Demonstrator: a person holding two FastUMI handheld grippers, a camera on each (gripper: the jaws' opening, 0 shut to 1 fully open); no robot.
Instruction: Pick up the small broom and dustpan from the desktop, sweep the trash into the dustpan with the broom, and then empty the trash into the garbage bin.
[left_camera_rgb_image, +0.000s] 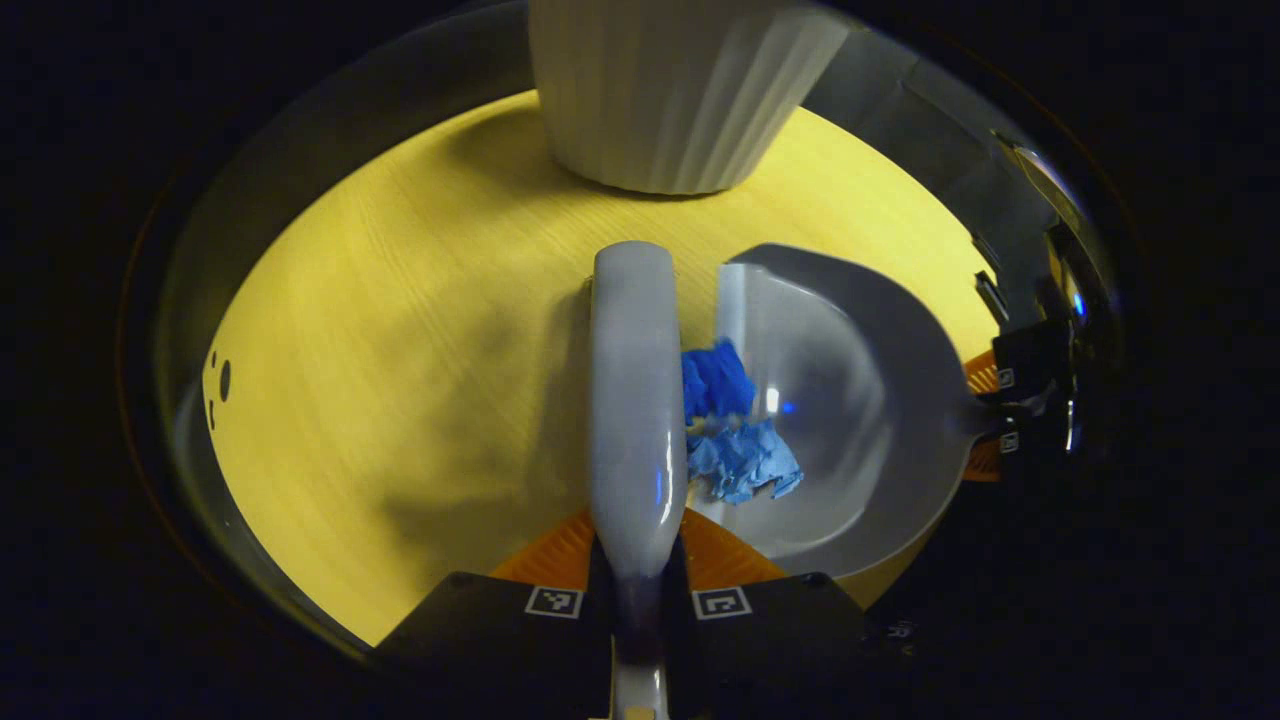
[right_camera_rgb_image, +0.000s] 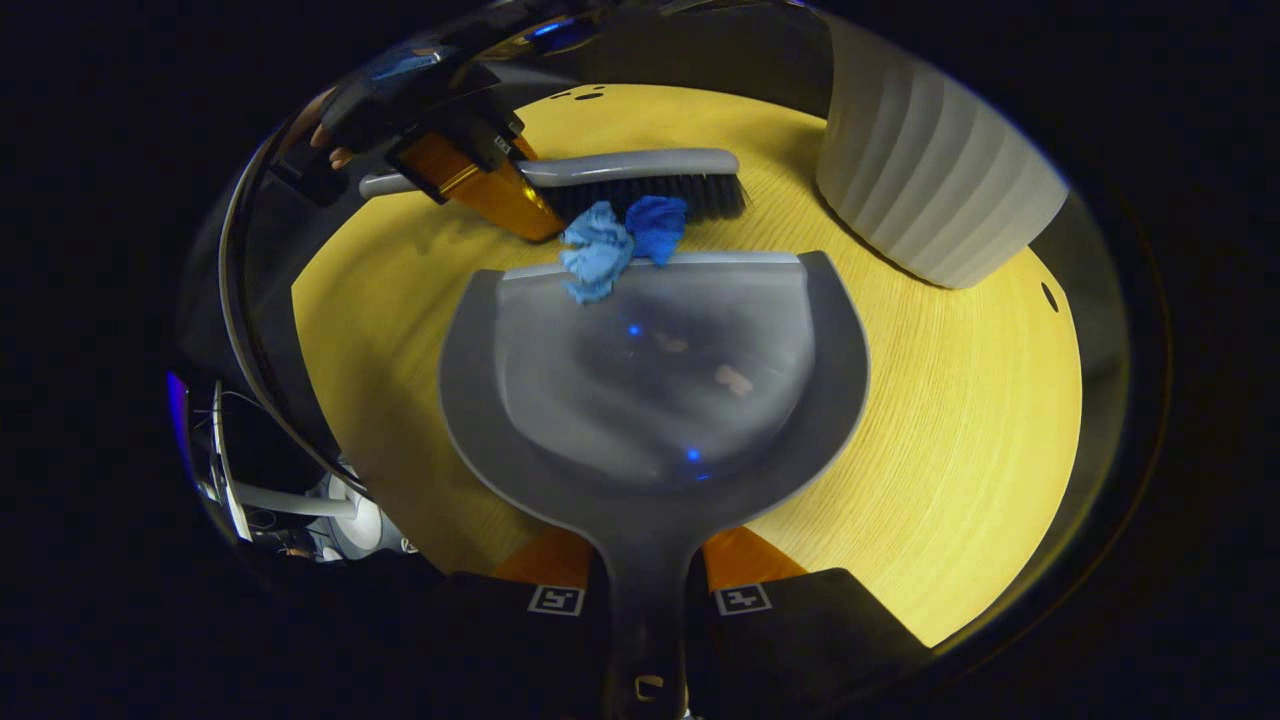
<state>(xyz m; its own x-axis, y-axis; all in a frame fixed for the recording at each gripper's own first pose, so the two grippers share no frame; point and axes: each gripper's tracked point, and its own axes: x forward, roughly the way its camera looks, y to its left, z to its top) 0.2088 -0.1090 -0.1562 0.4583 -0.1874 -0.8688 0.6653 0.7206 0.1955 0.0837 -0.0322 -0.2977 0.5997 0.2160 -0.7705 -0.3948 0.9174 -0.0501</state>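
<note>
My left gripper (left_camera_rgb_image: 637, 560) is shut on the grey broom (left_camera_rgb_image: 635, 400), whose back runs straight ahead over the yellow desktop (left_camera_rgb_image: 400, 380). To its right, two crumpled blue paper scraps (left_camera_rgb_image: 735, 420) lie at the lip of the grey dustpan (left_camera_rgb_image: 850, 410). My right gripper (right_camera_rgb_image: 645, 570) is shut on the dustpan handle (right_camera_rgb_image: 645, 580), the pan (right_camera_rgb_image: 650, 370) resting flat on the desktop. Farther off, the broom's dark bristles (right_camera_rgb_image: 650, 195) press the blue scraps (right_camera_rgb_image: 615, 245) against the pan's front edge. The left gripper (right_camera_rgb_image: 470, 160) and a hand hold that broom.
A white ribbed garbage bin (left_camera_rgb_image: 680, 90) stands at the far side of the desktop, and sits at the upper right as the bin (right_camera_rgb_image: 930, 190) in the right gripper view. Bare yellow desktop (right_camera_rgb_image: 950, 430) lies to the pan's right. The desk edge curves at left.
</note>
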